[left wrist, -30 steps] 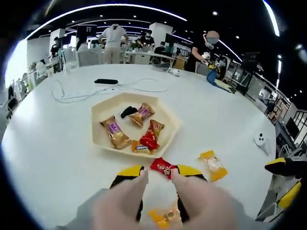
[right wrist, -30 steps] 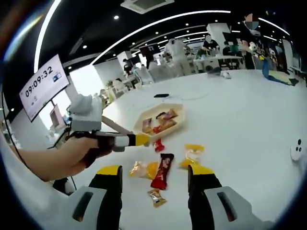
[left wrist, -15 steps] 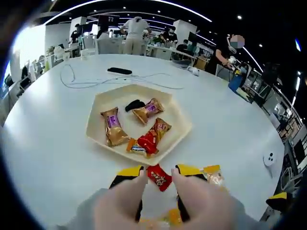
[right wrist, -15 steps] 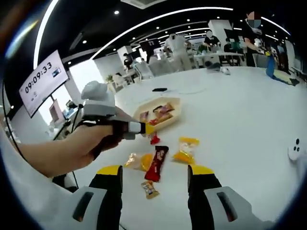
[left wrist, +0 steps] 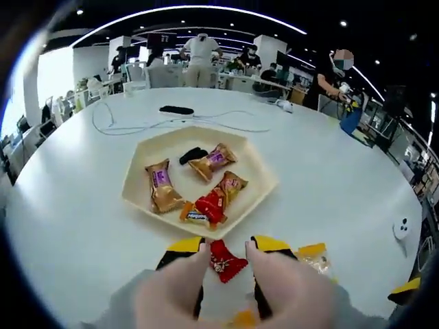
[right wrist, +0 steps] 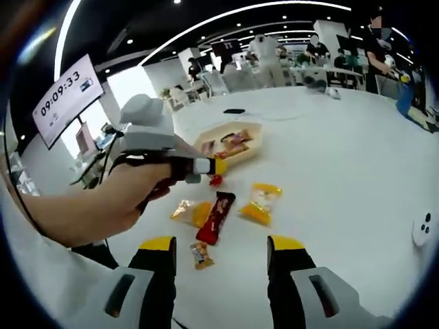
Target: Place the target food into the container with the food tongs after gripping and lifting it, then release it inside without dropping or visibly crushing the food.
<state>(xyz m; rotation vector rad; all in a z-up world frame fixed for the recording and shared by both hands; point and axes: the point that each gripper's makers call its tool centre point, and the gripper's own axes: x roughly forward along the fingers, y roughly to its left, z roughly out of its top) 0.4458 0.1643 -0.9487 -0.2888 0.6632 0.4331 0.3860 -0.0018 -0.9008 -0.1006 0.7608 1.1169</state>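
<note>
Two gripper-mounted fisheyes over one white table [left wrist: 62, 205]

The left gripper view looks down close, tray [left wrist: 199, 181] toward 12 o'clock. The right gripper view sits farther back, the same tray [right wrist: 230, 144] near 12 o'clock, the left gripper [right wrist: 218, 166] entering from 9 o'clock.

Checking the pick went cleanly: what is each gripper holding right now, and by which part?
The left gripper pinches a small red candy by its upper end, just short of the tray. The right gripper is open, holding nothing.

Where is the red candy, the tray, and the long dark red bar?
Red candy [left wrist: 225, 259]: left gripper view, middle of its wrapper between the jaws.
Tray [left wrist: 137, 175]: left gripper view, its left rim.
Long dark red bar [right wrist: 215, 216]: right gripper view, middle of the wrapper.
</note>
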